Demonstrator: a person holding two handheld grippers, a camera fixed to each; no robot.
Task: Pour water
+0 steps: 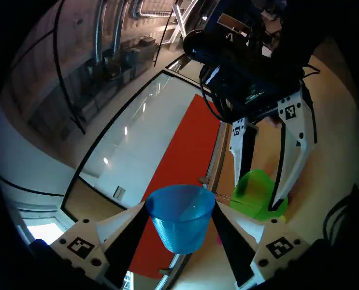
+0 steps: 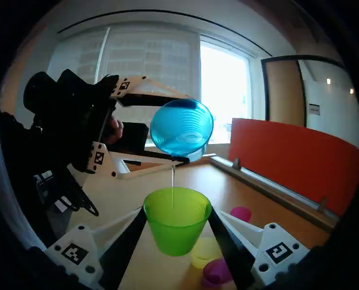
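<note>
In the left gripper view my left gripper (image 1: 180, 220) is shut on a blue plastic cup (image 1: 180, 223); the whole view is rolled over. In the right gripper view that blue cup (image 2: 181, 128) hangs tipped, mouth toward me, between the left gripper's fingers (image 2: 145, 98). A thin stream of water (image 2: 172, 181) falls from its rim into a green cup (image 2: 177, 226). My right gripper (image 2: 177, 227) is shut on the green cup, upright above the wooden table (image 2: 131, 193). The green cup (image 1: 256, 193) and the right gripper (image 1: 261, 191) also appear in the left gripper view.
Small pink cup (image 2: 240, 213), yellow cup (image 2: 204, 251) and purple cup (image 2: 217, 271) stand on the table below the green cup. A red partition panel (image 2: 295, 159) runs along the table's right edge. A hand (image 2: 115, 129) holds the left gripper. Windows lie behind.
</note>
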